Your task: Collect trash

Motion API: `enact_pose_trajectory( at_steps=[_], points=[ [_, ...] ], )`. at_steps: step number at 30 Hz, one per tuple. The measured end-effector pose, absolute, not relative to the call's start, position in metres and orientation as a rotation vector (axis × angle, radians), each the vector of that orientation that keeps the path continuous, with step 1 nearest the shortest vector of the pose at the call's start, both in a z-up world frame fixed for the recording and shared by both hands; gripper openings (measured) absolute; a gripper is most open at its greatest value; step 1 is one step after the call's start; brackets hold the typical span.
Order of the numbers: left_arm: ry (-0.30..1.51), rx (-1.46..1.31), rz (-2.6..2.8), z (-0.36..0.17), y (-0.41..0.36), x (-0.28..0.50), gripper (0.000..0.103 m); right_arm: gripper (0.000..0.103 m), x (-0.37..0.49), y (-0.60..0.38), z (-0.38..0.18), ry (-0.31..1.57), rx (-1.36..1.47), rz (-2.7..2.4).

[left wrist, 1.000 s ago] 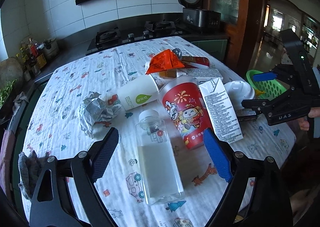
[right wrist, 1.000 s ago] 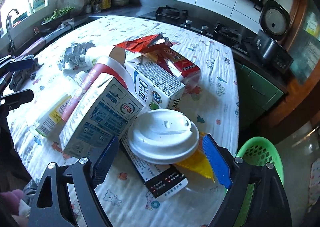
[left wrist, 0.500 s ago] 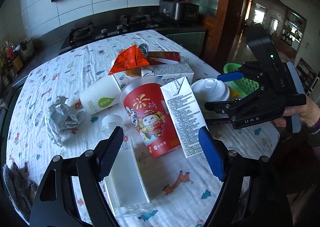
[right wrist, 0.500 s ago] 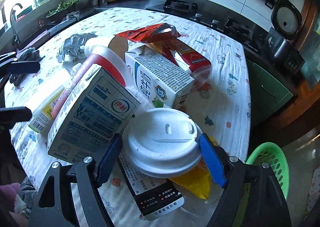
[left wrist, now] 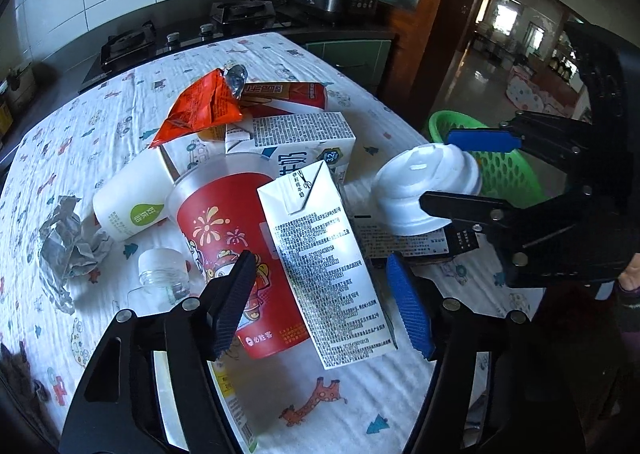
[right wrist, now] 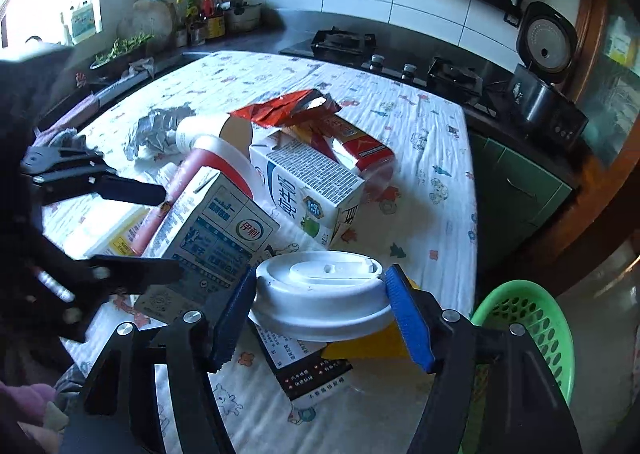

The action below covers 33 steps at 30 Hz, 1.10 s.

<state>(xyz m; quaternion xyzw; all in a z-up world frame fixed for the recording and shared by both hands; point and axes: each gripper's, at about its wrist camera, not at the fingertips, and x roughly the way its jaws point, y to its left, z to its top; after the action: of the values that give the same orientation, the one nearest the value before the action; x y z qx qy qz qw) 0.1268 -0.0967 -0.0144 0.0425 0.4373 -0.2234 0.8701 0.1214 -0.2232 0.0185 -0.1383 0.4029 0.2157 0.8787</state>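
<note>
The right gripper (right wrist: 320, 312) fingers grasp a white cup lid (right wrist: 322, 294) at the surface's near right edge. The left gripper (left wrist: 320, 304) fingers, released, straddle a milk carton (left wrist: 328, 270) and red cup (left wrist: 236, 254). Beyond sits a green basket (right wrist: 528, 330).

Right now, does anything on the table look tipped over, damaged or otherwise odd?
Yes. The red cup lies on its side with a milk carton leaning on it. A white paper cup is also tipped over, beside crumpled foil. The right gripper has the white lid between its fingers.
</note>
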Motion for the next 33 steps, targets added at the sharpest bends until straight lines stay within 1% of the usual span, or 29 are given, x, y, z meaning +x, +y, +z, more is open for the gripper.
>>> enact_pose_trajectory(
  at_steps=[4, 7, 9, 12, 13, 15, 16, 17, 21, 27, 33],
  points=[
    [0.918, 0.084, -0.482, -0.013, -0.102, 0.128, 0.065, 0.061, 0.112, -0.234, 0.026, 0.824, -0.266, 0.441],
    [0.919, 0.095, -0.499, -0.014, -0.109, 0.128, 0.056, 0.052, 0.108, -0.238, 0.026, 0.823, -0.250, 0.440],
    [0.930, 0.087, -0.512, -0.014, -0.112, 0.129, 0.048, 0.052, 0.106, -0.240, 0.023, 0.833, -0.237, 0.445],
    [0.953, 0.068, -0.521, -0.017, -0.112, 0.130, 0.047, 0.052, 0.102, -0.242, 0.021, 0.830, -0.232, 0.450],
    [0.955, 0.069, -0.519, -0.017, -0.112, 0.130, 0.047, 0.054, 0.100, -0.243, 0.020, 0.832, -0.225, 0.451],
    [0.960, 0.068, -0.512, -0.018, -0.111, 0.130, 0.047, 0.065, 0.097, -0.248, 0.022, 0.820, -0.220, 0.434],
    [0.967, 0.067, -0.509, -0.019, -0.111, 0.131, 0.047, 0.075, 0.095, -0.252, 0.024, 0.808, -0.217, 0.424],
    [0.975, 0.066, -0.509, -0.020, -0.111, 0.132, 0.048, 0.077, 0.094, -0.257, 0.025, 0.797, -0.213, 0.407],
    [0.999, 0.058, -0.510, -0.027, -0.111, 0.135, 0.048, 0.078, 0.102, -0.294, 0.019, 0.825, -0.162, 0.306],
    [1.002, 0.058, -0.513, -0.030, -0.113, 0.136, 0.048, 0.078, 0.107, -0.345, -0.018, 0.928, -0.047, 0.212],
    [0.995, 0.071, -0.510, -0.032, -0.112, 0.138, 0.048, 0.078, 0.086, -0.366, -0.044, 0.928, 0.070, 0.204]
  ],
)
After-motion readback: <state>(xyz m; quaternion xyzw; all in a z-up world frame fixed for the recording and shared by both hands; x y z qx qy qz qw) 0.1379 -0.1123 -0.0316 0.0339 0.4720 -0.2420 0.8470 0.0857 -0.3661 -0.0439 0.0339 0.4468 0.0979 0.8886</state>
